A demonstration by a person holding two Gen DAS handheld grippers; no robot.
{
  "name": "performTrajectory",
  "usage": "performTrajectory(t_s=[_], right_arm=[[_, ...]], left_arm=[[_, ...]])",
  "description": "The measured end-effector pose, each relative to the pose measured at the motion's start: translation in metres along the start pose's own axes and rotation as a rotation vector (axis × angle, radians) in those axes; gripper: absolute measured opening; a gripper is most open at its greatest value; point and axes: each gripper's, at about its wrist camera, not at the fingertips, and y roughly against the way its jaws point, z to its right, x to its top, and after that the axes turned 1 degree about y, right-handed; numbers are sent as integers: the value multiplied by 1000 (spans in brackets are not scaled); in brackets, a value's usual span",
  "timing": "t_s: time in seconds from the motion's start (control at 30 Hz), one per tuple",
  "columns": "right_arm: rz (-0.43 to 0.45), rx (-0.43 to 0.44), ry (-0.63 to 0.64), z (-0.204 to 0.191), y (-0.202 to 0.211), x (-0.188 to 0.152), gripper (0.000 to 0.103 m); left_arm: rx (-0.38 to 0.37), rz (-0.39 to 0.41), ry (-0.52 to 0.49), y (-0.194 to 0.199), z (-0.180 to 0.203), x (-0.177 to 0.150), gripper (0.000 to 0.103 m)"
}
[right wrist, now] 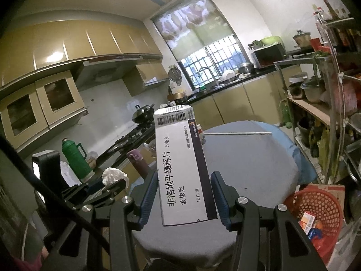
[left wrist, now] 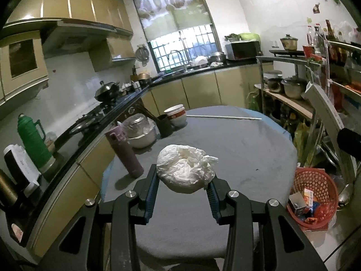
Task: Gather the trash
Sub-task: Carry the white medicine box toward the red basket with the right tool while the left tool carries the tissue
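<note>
Left tool (left wrist: pixel 183 186) pinches tissue wad (left wrist: pixel 185 168); right tool (right wrist: pixel 183 199) clamps box (right wrist: pixel 182 167). Bowls half hidden behind box. Round grey worktop (left wrist: pixel 237 149); red basket (left wrist: pixel 315 194) cut off beside it.

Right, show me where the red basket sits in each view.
Left wrist: red basket at lower right, beside the table.
Right wrist: lower right again, its right side cut off by the picture's edge.
Shared landmark: the green thermos on the counter.
</note>
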Motion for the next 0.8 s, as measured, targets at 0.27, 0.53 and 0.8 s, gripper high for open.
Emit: performTrajectory(t_s=[0.27, 0.53, 0.8], right_arm=[[2, -50, -75, 43, -1, 1, 51], [15, -115, -133, 85, 9, 2, 51], [21, -187, -190, 119, 23, -1, 51]], left_arm=[[-63, -23, -65, -19, 41, 12, 42], [-143, -47, -116, -30, 82, 22, 42], [-247, -78, -172, -36, 123, 26, 42]])
